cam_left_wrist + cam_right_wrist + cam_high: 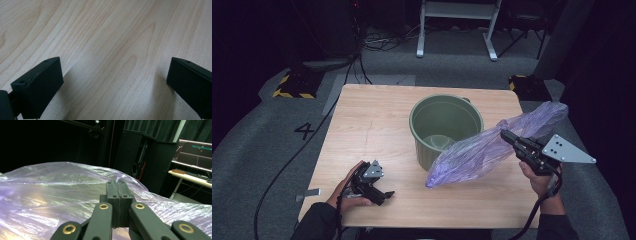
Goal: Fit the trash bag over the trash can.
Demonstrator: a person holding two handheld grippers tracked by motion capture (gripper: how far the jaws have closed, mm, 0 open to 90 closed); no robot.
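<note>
The right claw (504,134) is clamped tight on a purple plastic bag (482,147), its jaws pressed together on a fold of the film. From that pinch the bag stretches both ways in the air: its long axis slants from a high end behind the claw, out past the table edge, down to a rounded low end ahead of it, hanging just above the table (377,120) beside the green bucket (446,127). The right gripper view shows the pinch (119,195) close up, with the bag's (50,192) crinkled sheen. The high view alone gives the bucket, open and upright. The left claw (384,195) rests on the table well apart from the bag; the left gripper view shows its jaws spread wide over bare wood (105,37).
</note>
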